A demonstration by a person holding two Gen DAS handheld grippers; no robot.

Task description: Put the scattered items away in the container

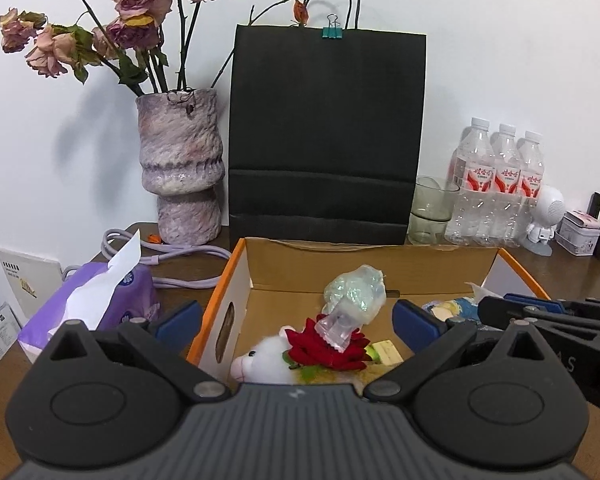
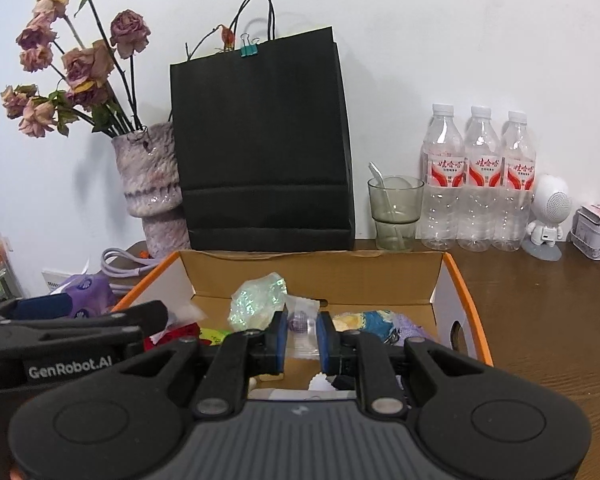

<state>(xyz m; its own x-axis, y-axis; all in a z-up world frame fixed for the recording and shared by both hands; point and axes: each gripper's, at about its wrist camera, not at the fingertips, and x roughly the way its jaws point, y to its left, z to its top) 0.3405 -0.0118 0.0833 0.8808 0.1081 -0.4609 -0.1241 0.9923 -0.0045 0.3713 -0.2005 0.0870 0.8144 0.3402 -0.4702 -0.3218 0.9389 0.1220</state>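
Left wrist view: the left claw stands wide apart with nothing between its pads, hanging over the near edge of the orange-rimmed cardboard box on the counter. Inside the box lie a white plush toy at 6 o'clock, a red cloth rose just beside it, and an iridescent crinkled wrapper toward 12 o'clock. The right claw's arm enters at 3 o'clock.

Right wrist view: the right claw is clamped on a small clear sachet with something purple inside, held over the middle of the box. The wrapper sits at 11 o'clock of it, and a blue and yellow soft item at 2 o'clock.

The sachet looks feather-light, limp and slick; a pinch across its flat middle, as here, should hold it. It will likely flutter down rather than drop straight once let go.
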